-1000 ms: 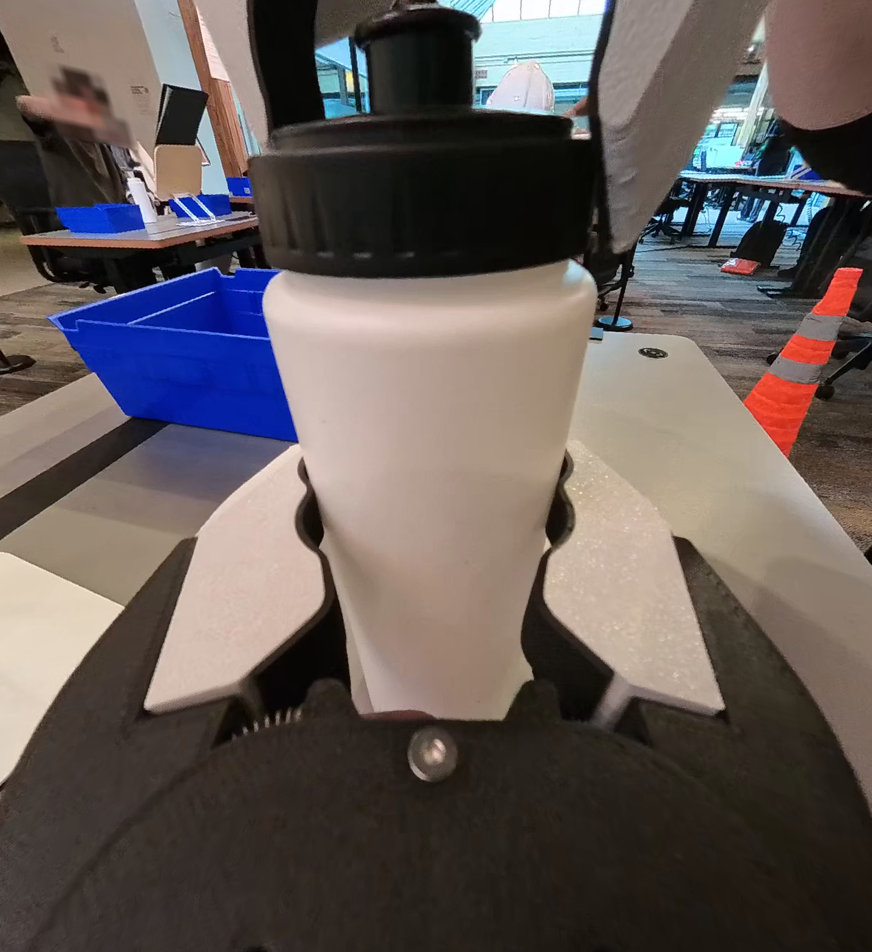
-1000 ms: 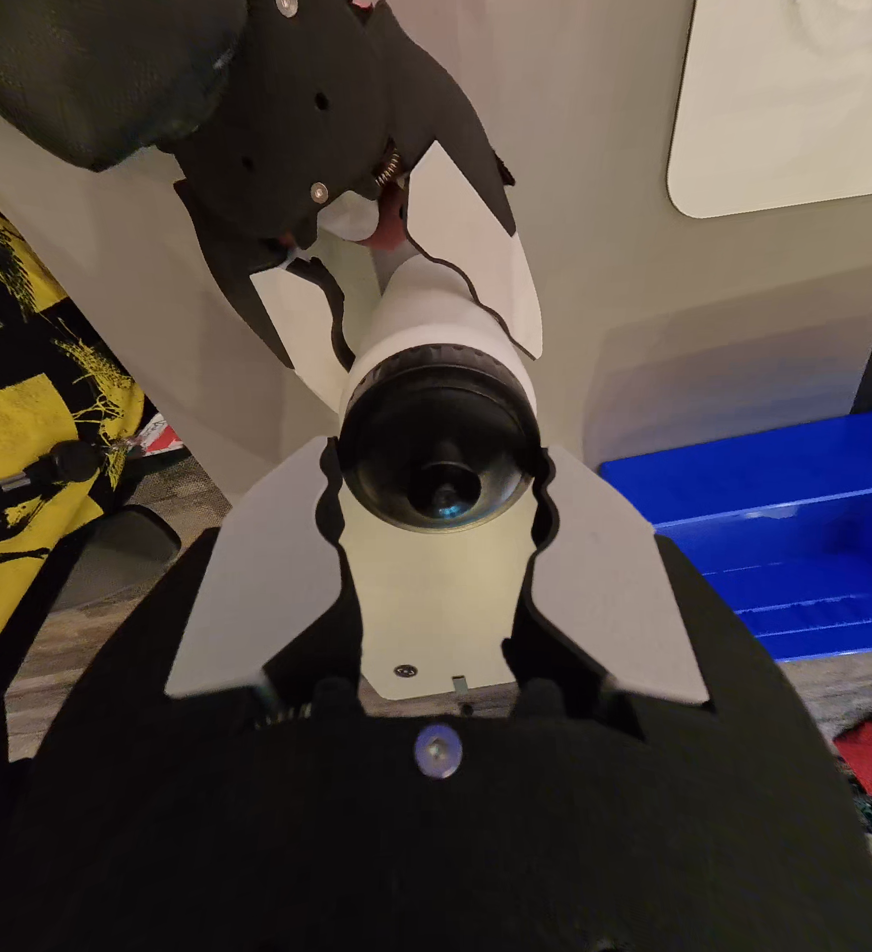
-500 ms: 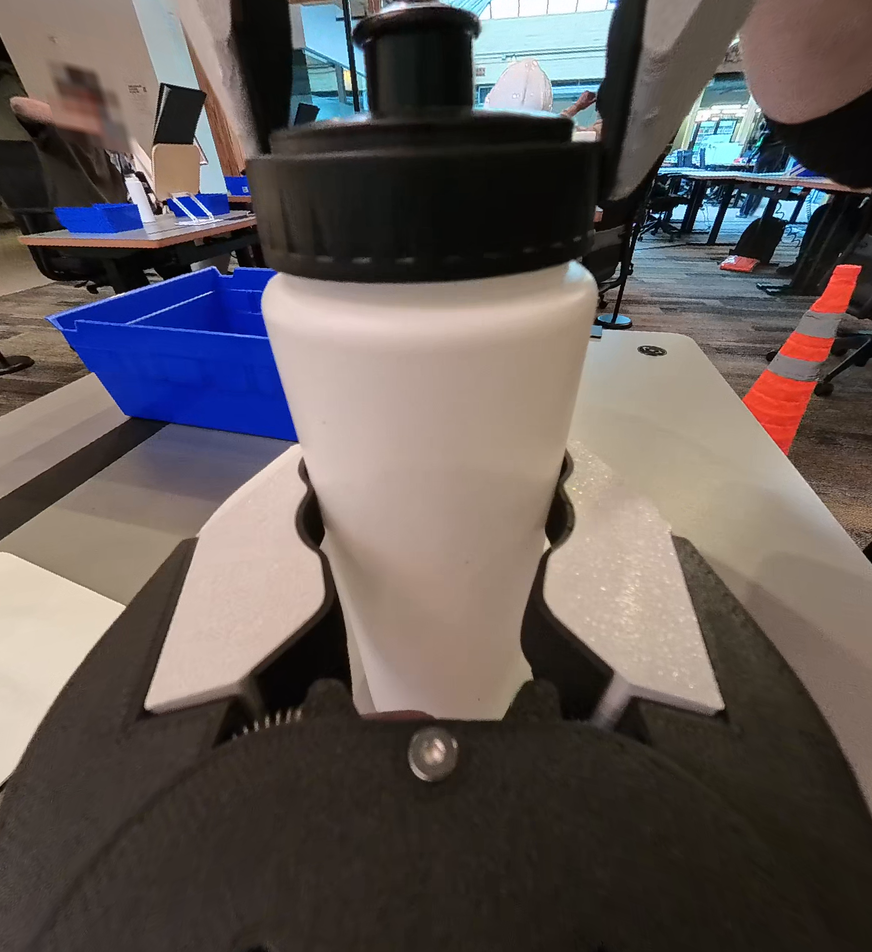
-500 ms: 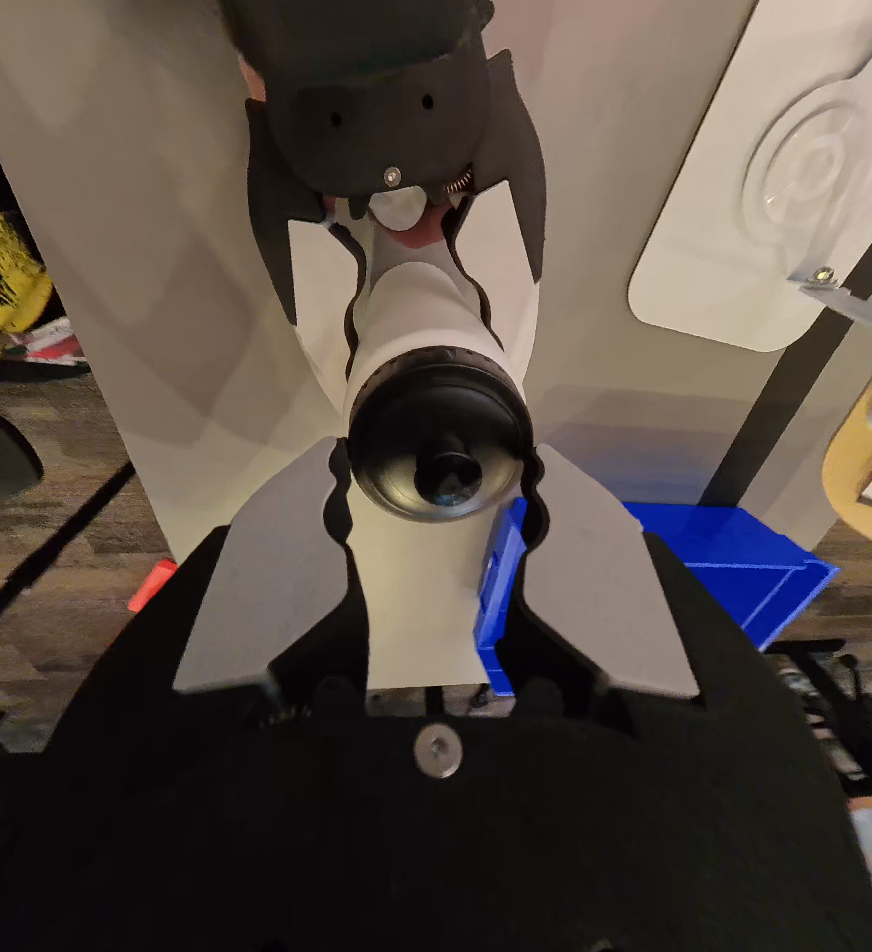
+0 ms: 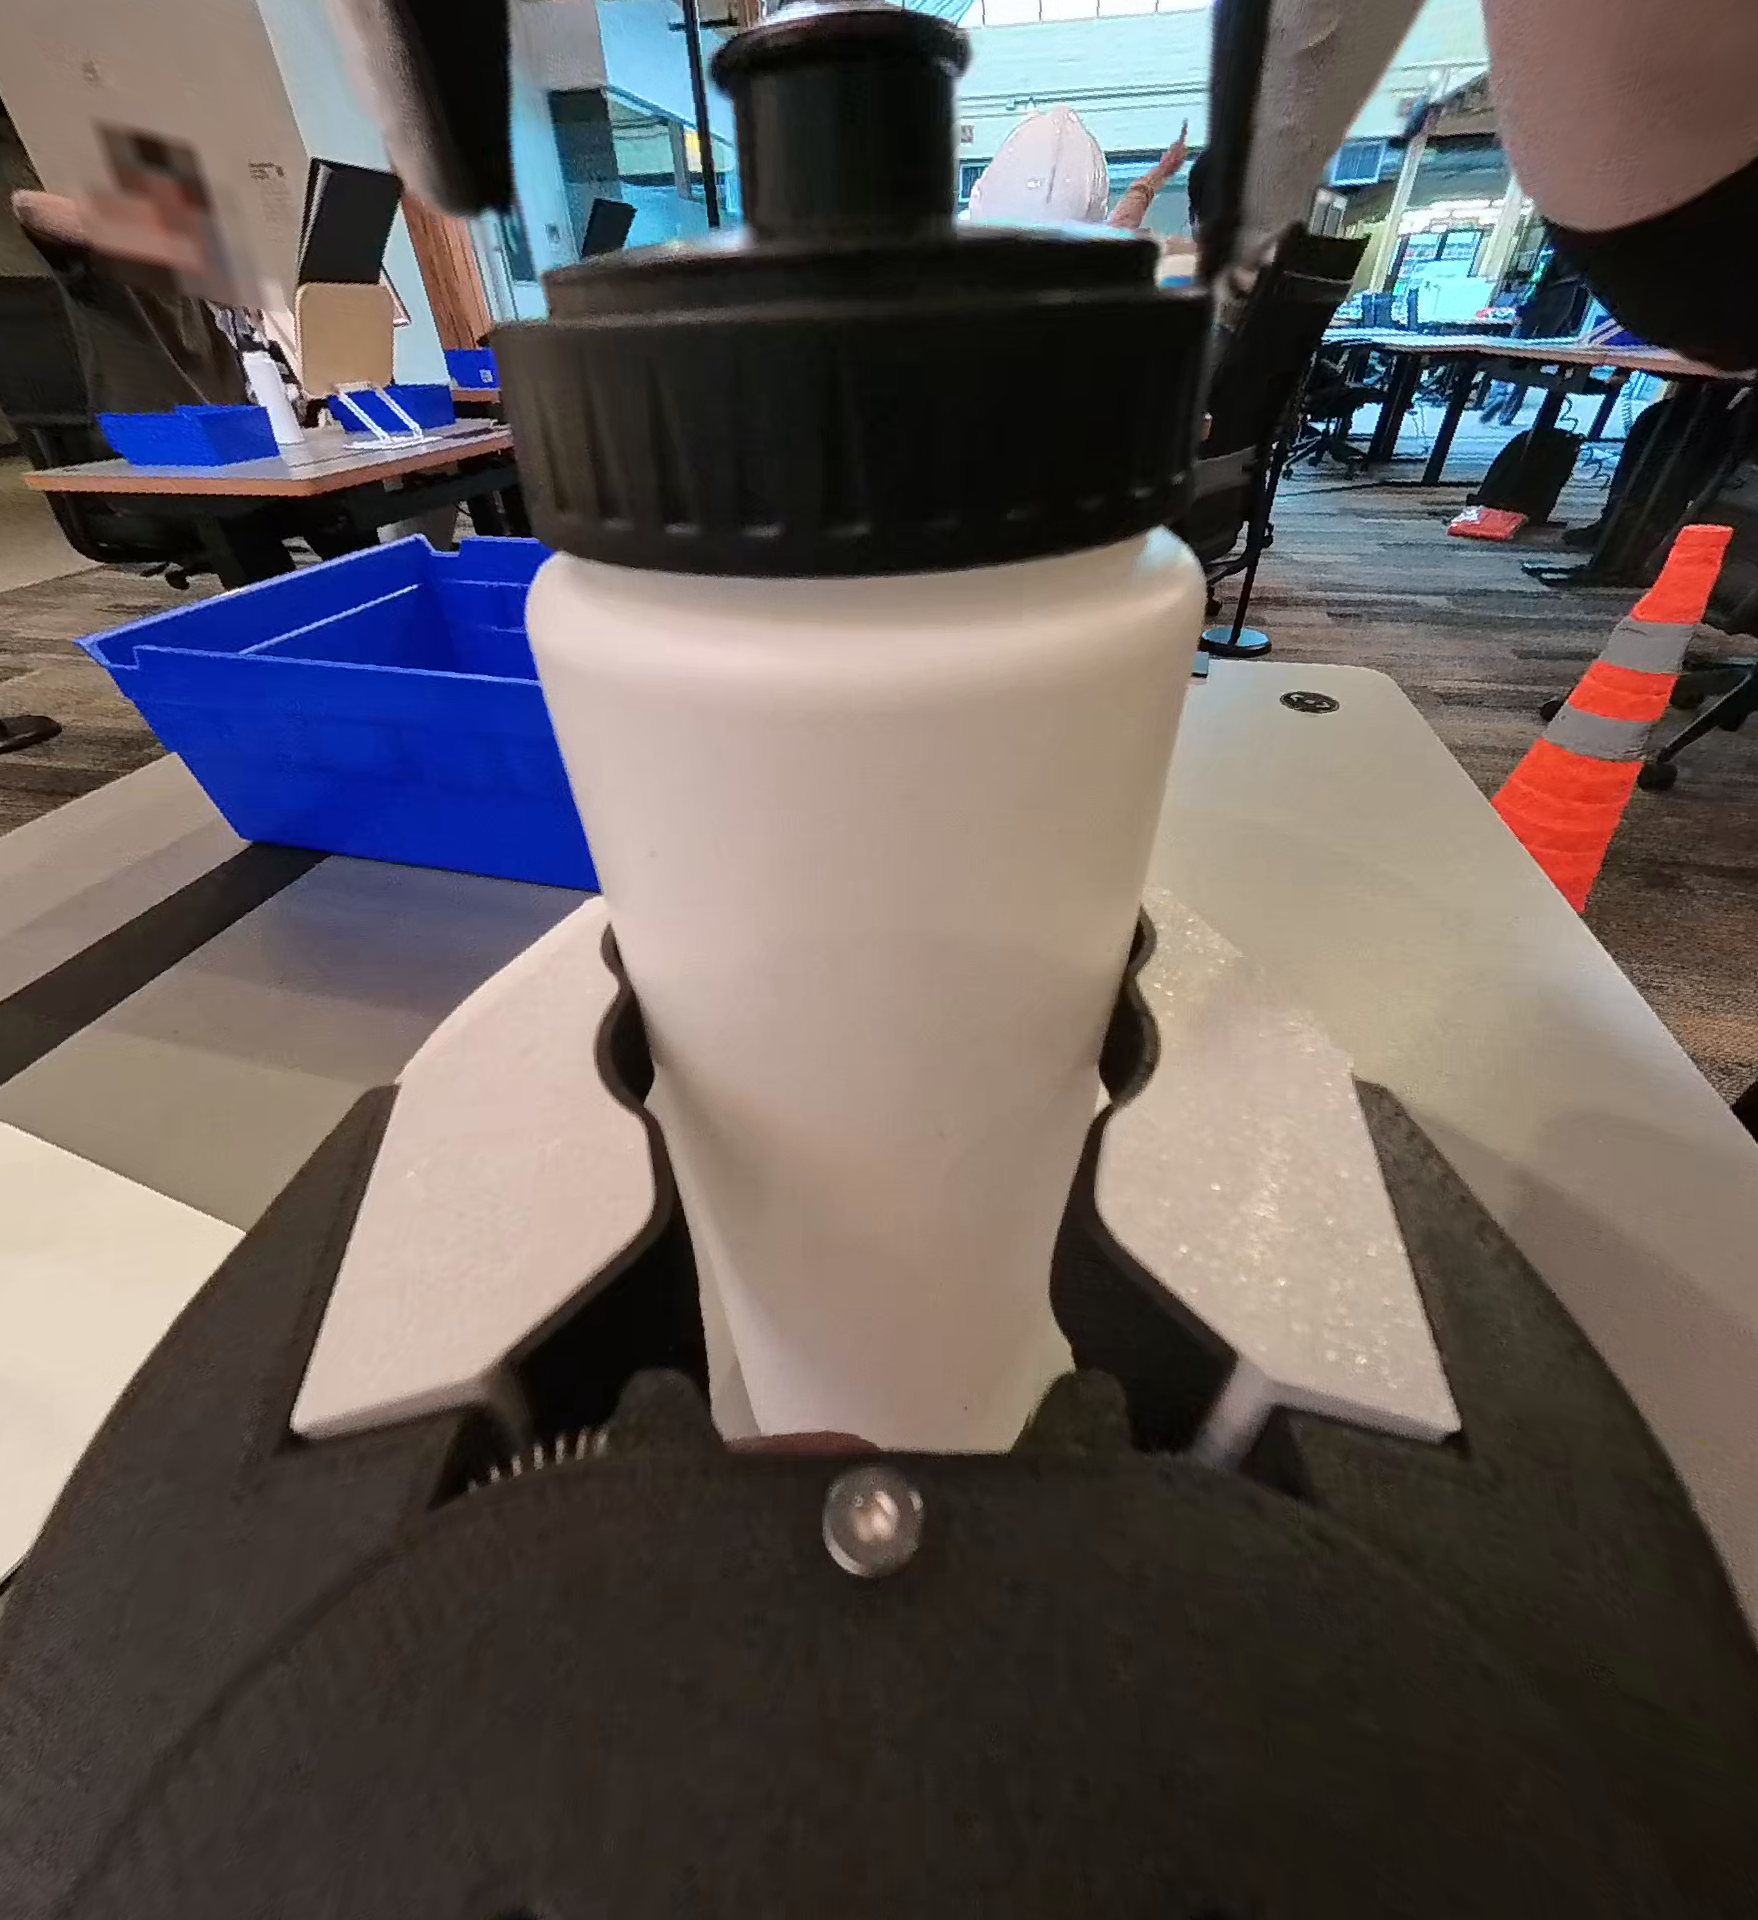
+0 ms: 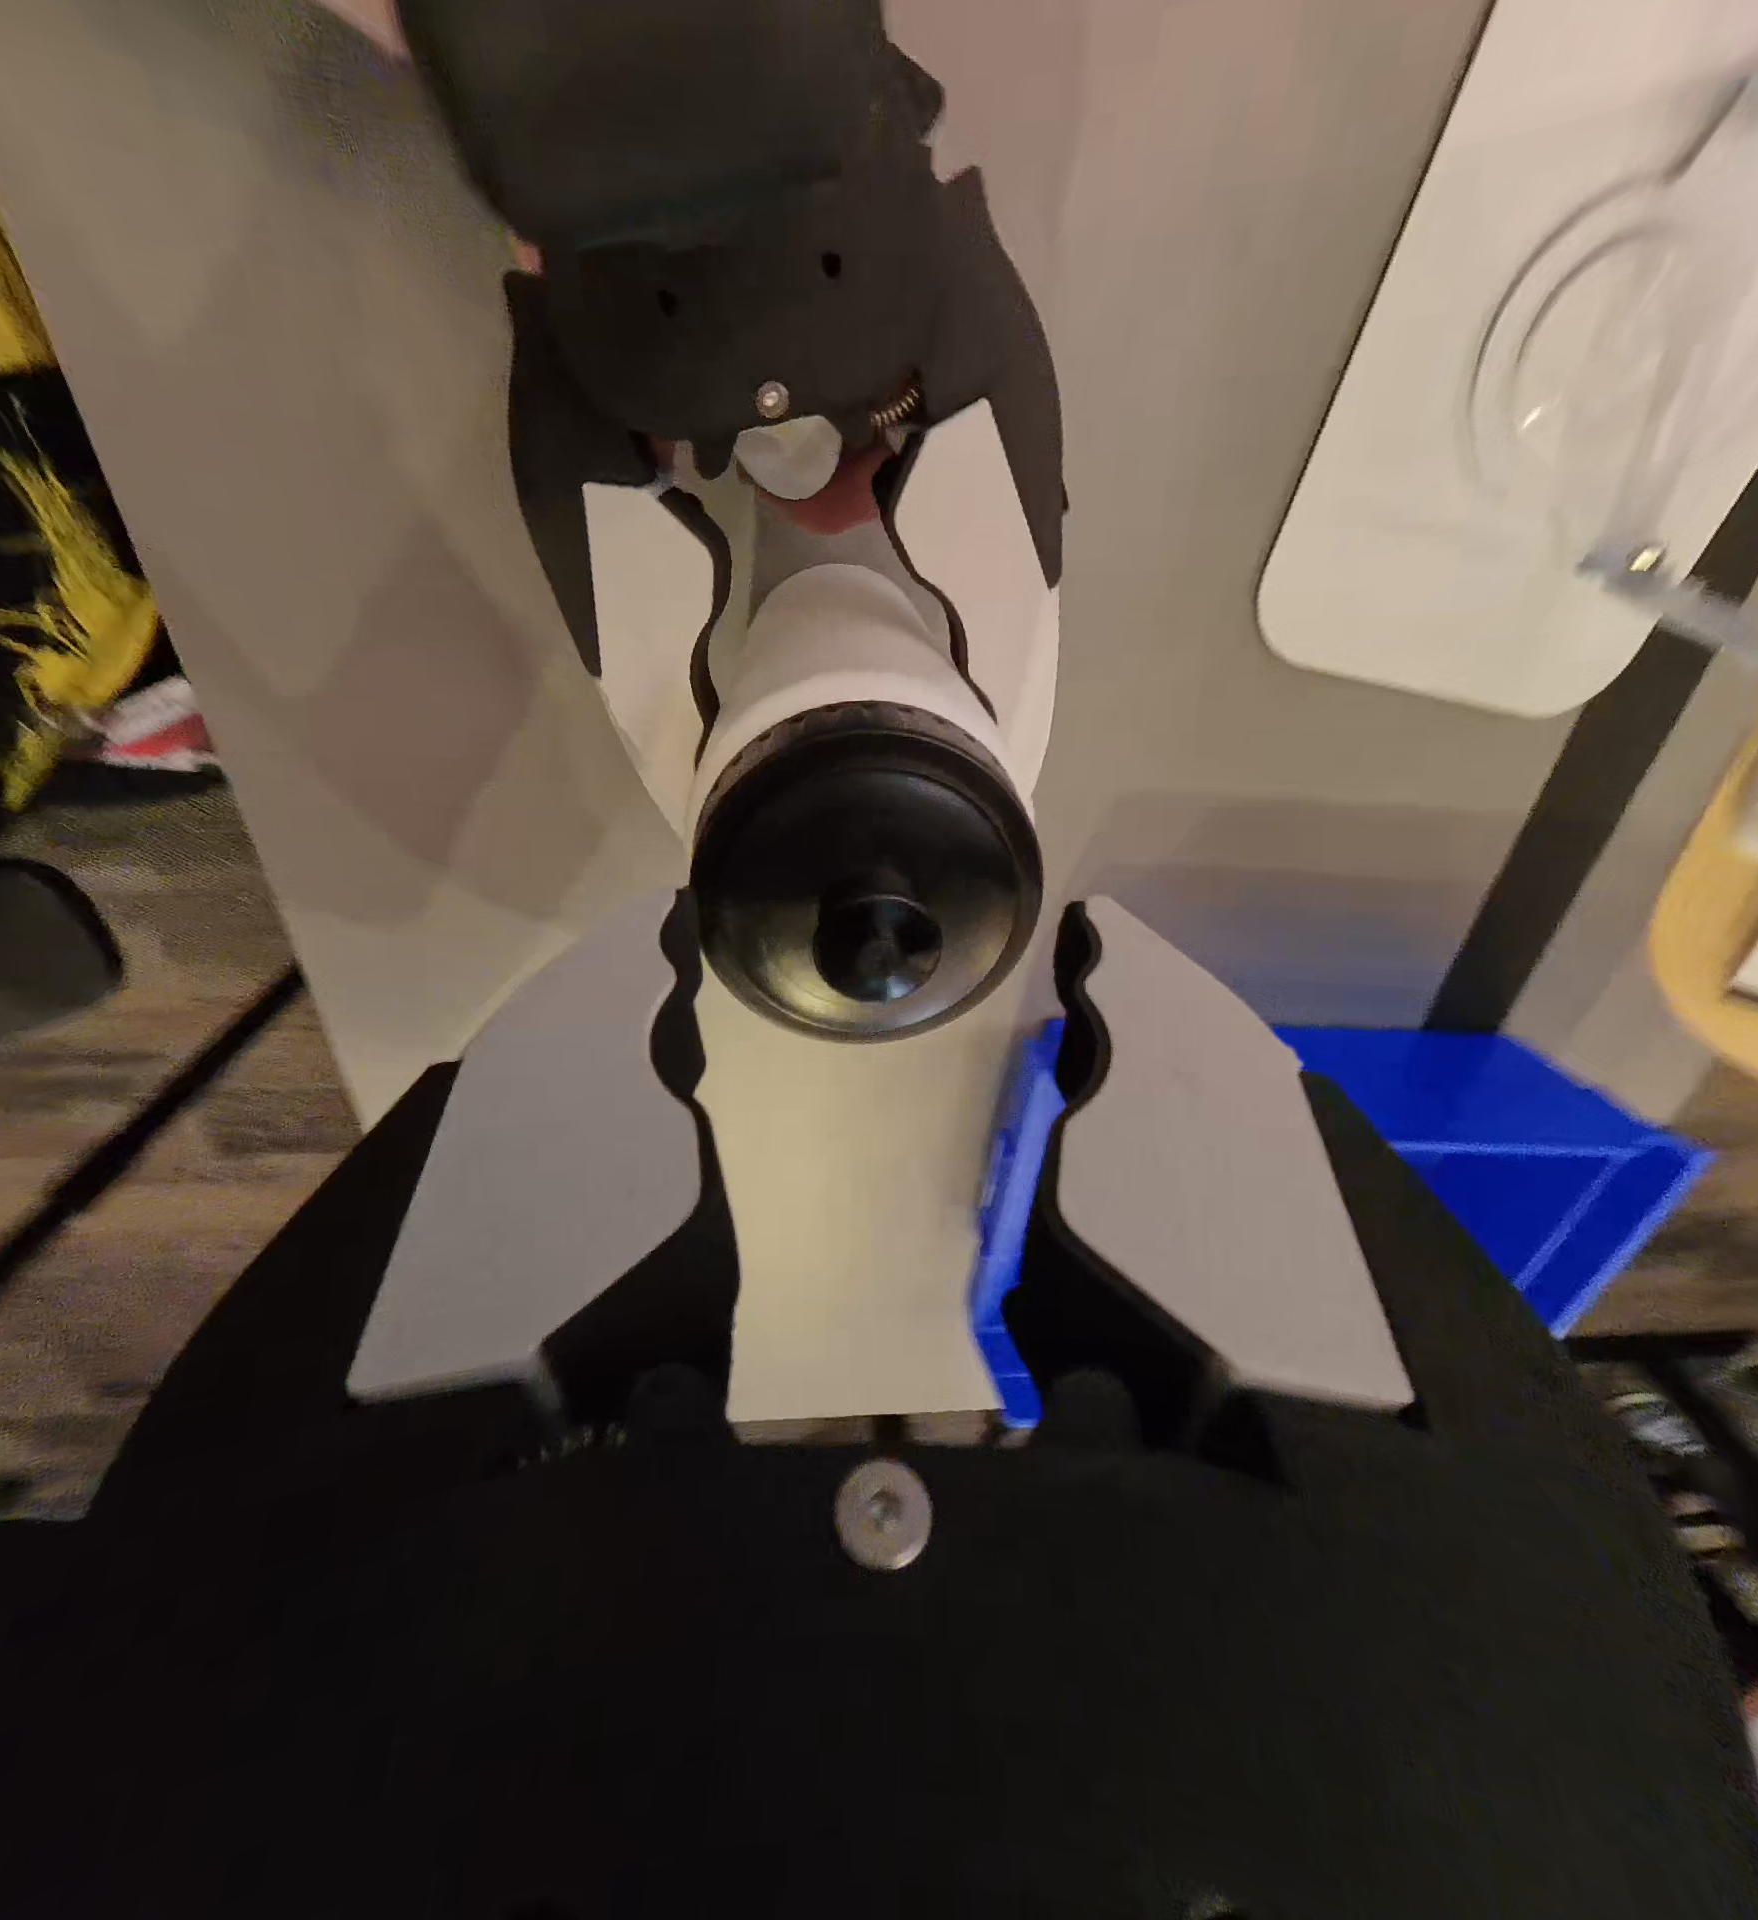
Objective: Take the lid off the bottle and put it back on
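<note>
One bottle point(image 5: 870, 935), one lid point(image 5: 854, 416), two grippers point(image 5: 870, 1039) point(image 6: 875, 997).

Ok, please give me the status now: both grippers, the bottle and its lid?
Left gripper shut on white bottle, held upright. Right gripper open above, fingers clear of black lid. Lid seated on bottle. Nothing in the way.

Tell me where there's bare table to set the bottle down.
Bare tabletop lies right of the white bottle, out to the table's right edge. A smaller grey patch sits left, between the blue bin and the white board. Behind the bottle on the left, the bin crowds it.
</note>
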A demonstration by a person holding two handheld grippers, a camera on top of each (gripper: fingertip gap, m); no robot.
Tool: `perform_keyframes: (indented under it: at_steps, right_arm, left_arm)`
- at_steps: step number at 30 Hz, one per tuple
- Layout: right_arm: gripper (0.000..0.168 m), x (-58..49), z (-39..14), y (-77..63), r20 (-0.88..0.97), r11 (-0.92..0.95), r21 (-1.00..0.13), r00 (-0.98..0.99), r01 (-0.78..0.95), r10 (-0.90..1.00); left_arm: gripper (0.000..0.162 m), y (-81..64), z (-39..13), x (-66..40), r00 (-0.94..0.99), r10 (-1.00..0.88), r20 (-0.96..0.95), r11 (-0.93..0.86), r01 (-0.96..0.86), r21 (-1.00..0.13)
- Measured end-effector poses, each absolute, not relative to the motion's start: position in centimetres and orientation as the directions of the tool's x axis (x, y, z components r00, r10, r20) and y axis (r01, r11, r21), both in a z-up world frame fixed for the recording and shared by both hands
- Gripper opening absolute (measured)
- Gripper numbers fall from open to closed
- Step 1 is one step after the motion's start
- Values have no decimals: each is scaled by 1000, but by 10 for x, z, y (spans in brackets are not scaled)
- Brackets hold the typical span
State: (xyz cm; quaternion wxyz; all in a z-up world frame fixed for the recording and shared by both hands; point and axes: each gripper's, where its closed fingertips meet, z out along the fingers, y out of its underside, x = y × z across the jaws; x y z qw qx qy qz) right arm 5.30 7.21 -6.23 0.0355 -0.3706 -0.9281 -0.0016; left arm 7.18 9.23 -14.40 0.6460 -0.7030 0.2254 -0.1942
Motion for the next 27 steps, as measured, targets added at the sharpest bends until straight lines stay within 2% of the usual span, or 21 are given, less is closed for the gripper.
perform_keyframes:
  at_steps: [4,8,12,15,17,18,19,20,21,23,27]
  right_arm:
    - [50,55,-64,66,57,794,-12,-792,608,607]
    - [49,55,-64,65,56,781,-28,-779,624,624]
    - [49,55,-64,66,47,685,-57,-683,726,729]
    - [48,54,-63,67,13,510,-73,-511,857,860]
    - [48,54,-63,66,22,493,-67,-492,868,870]
    - [49,55,-63,66,26,518,-54,-517,854,855]
    - [59,55,-64,66,37,565,-39,-564,824,825]
    - [85,52,-64,70,74,605,-31,-601,796,795]
    - [97,52,-64,75,104,633,-17,-628,774,771]
    - [95,53,-64,78,105,668,2,-665,744,740]
    - [76,57,-69,78,71,744,32,-744,668,665]
  left_arm:
    - [86,92,-144,72,821,-570,-17,-61,-63,-996]
    - [86,92,-144,72,822,-570,-17,-61,-63,-996]
    - [86,93,-144,72,823,-568,-17,-63,-64,-996]
    - [86,93,-144,72,823,-568,-17,-65,-65,-996]
    - [86,93,-144,72,823,-567,-18,-64,-66,-996]
    - [86,92,-144,72,823,-567,-18,-63,-66,-996]
    - [86,92,-144,72,823,-567,-18,-63,-65,-996]
    - [86,92,-144,72,823,-567,-18,-63,-65,-996]
    - [86,92,-144,72,824,-567,-18,-63,-65,-996]
    - [86,92,-144,72,823,-567,-18,-63,-65,-996]
    - [86,92,-144,72,821,-570,-17,-62,-63,-996]
